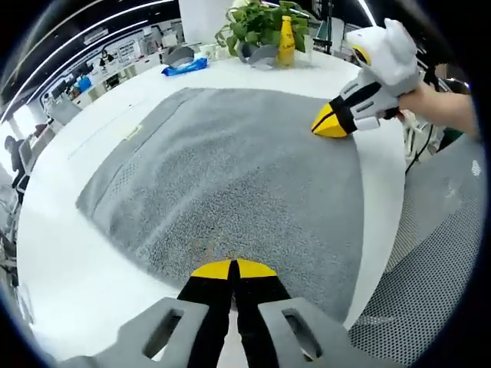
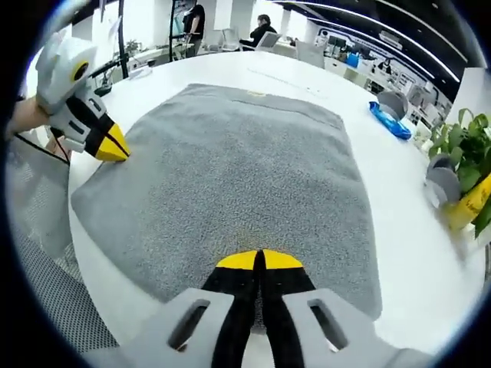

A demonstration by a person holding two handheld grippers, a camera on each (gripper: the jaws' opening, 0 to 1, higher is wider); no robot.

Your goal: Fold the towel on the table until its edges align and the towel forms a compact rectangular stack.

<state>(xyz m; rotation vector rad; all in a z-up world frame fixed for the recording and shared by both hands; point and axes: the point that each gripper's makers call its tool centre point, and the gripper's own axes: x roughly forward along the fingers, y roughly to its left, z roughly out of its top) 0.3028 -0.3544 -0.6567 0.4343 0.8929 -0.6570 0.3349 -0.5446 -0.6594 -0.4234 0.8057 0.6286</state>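
A grey towel (image 1: pixel 230 184) lies flat on the white table (image 1: pixel 69 284), its long axis running away from the near edge. The left gripper (image 1: pixel 232 268) and right gripper (image 2: pixel 258 261), jaws pressed together, each sit on a near corner of the towel, apparently pinching it; the far edge lies straight ahead of both.
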